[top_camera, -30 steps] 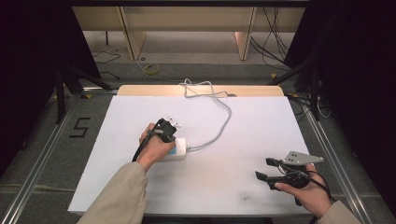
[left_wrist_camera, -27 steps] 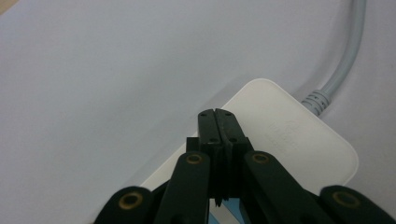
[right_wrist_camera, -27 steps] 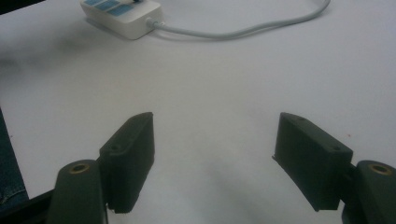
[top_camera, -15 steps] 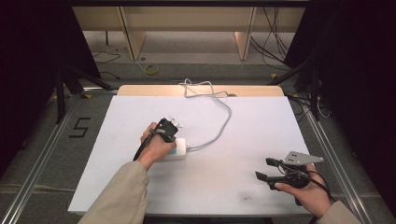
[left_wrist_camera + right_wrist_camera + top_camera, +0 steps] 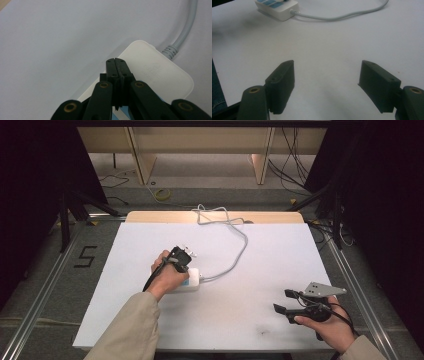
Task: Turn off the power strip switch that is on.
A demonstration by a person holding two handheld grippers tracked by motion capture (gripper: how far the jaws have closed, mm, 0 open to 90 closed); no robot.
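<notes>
White table top [image 5: 260, 270] with a bare wooden strip along its far edge, white power strip [image 5: 192, 281] lying left of centre, its grey cable [image 5: 239, 255] curving across the surface to the far edge

Beige sleeve [image 5: 131, 327], black brass-riveted tools [image 5: 325, 86]
</notes>
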